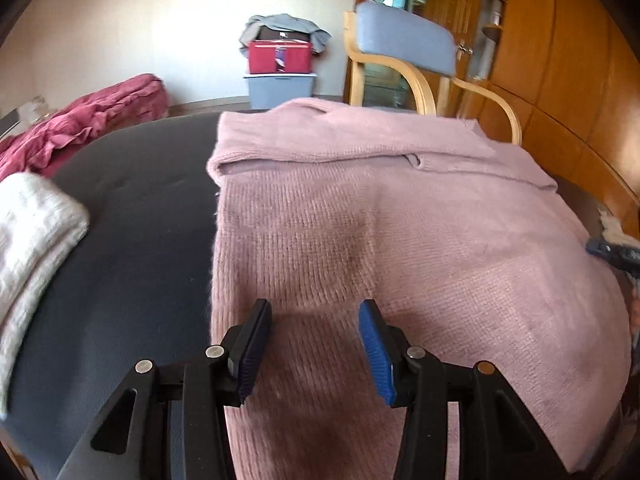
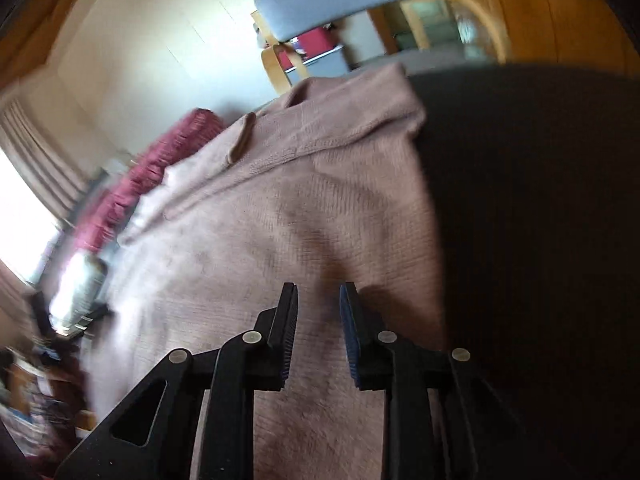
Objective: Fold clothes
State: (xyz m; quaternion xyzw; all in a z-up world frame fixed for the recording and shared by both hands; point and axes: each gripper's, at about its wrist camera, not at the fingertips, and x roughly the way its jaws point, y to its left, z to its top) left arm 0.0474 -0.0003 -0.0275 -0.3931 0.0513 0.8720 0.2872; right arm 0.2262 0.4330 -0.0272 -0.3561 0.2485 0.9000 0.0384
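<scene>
A pink knit sweater (image 1: pixel 380 220) lies spread flat on a dark grey surface (image 1: pixel 140 220), its sleeves folded across the far part. My left gripper (image 1: pixel 314 308) is open and empty, hovering over the sweater's near left part. My right gripper (image 2: pixel 318 292) is open and empty, above the sweater (image 2: pixel 280 220) near its right edge, beside the dark surface (image 2: pixel 540 200). The right gripper's blue fingertip (image 1: pixel 608 248) shows at the right edge of the left wrist view. The right wrist view is tilted and blurred.
A folded white knit (image 1: pixel 32 232) lies at the left. A crumpled dark red cloth (image 1: pixel 88 124) lies at the far left. A wooden chair with a blue back (image 1: pixel 404 40) stands behind. A red box on a grey bin (image 1: pixel 280 68) stands by the wall. Wooden cabinets (image 1: pixel 560 60) stand at the right.
</scene>
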